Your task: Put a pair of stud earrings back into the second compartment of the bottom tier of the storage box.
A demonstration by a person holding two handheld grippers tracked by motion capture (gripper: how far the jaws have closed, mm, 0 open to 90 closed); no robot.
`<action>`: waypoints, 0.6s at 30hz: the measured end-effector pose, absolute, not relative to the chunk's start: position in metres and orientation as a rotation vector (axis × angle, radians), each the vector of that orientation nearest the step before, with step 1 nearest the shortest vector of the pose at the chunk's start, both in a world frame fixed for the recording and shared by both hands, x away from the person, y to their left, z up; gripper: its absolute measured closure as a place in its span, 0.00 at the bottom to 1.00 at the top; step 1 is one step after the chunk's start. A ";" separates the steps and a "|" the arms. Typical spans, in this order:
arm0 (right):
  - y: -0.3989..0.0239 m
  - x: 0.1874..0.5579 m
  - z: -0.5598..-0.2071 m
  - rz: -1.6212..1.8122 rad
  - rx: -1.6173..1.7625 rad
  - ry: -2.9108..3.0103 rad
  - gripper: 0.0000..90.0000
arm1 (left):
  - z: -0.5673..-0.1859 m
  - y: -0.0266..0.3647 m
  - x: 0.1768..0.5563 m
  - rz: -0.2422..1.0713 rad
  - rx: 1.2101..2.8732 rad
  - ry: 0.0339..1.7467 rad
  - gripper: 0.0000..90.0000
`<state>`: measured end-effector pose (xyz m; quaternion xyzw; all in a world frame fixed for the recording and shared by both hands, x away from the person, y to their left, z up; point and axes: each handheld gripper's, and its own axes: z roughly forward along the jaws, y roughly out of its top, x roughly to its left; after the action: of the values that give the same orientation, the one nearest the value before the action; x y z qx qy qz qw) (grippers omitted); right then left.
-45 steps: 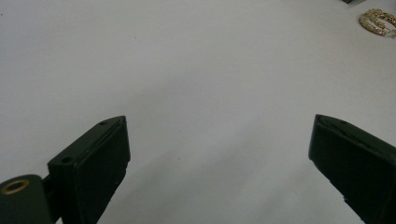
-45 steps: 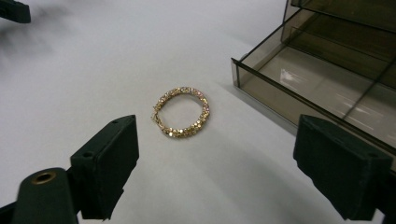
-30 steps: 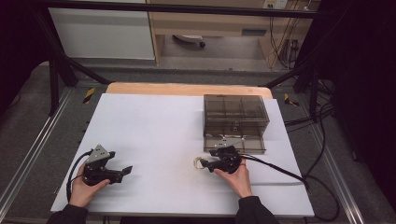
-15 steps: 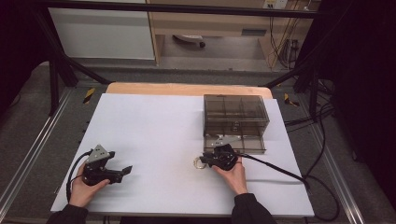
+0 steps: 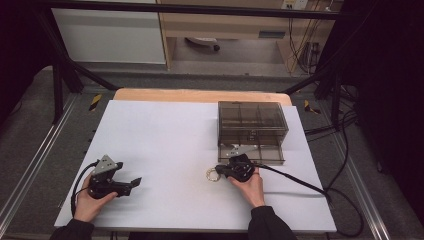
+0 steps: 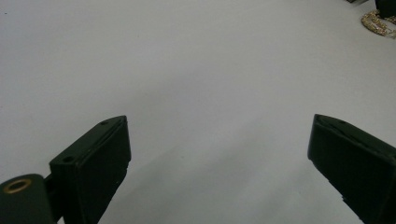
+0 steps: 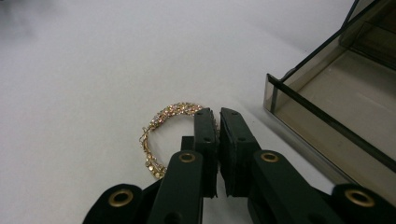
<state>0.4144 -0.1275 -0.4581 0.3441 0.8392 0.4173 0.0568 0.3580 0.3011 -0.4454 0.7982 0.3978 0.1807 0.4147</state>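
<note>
A gold, stone-studded bracelet (image 5: pixel 213 174) lies on the white table, left of the right hand. In the right gripper view the bracelet (image 7: pixel 168 116) curves in between the jaws of my right gripper (image 7: pixel 218 114), which have just been closing and now pinch its near side. In the high view the right gripper (image 5: pixel 220 171) points left at the ring. My left gripper (image 5: pixel 134 184) rests at the front left, held in the left hand, jaws wide apart. The left gripper view has only bare table between its jaws (image 6: pixel 219 140), with the bracelet (image 6: pixel 379 23) far off at the top right.
A smoky transparent box (image 5: pixel 252 125) with compartments stands just behind the right hand, its low front drawer pulled out; its edge (image 7: pixel 327 93) is close on the right in the right gripper view. The right gripper's cable (image 5: pixel 295 180) trails off to the right.
The right gripper's jaws have come together on the bracelet's near side. Both hands have stayed almost where they were.
</note>
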 end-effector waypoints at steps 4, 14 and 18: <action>-0.128 0.413 -0.456 1.278 1.048 2.548 0.96 | -0.445 0.301 0.358 0.455 2.007 0.999 0.06; -0.135 0.406 -0.439 1.299 1.036 2.539 0.96 | -0.445 0.300 0.358 0.456 2.008 0.998 0.06; -0.138 0.403 -0.434 1.291 1.031 2.537 0.96 | -0.445 0.301 0.358 0.457 2.007 0.999 0.06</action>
<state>0.4032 -0.1384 -0.4343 0.3399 0.8366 0.4259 0.0571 0.3575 0.3006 -0.4454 0.7985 0.3975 0.1820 0.4138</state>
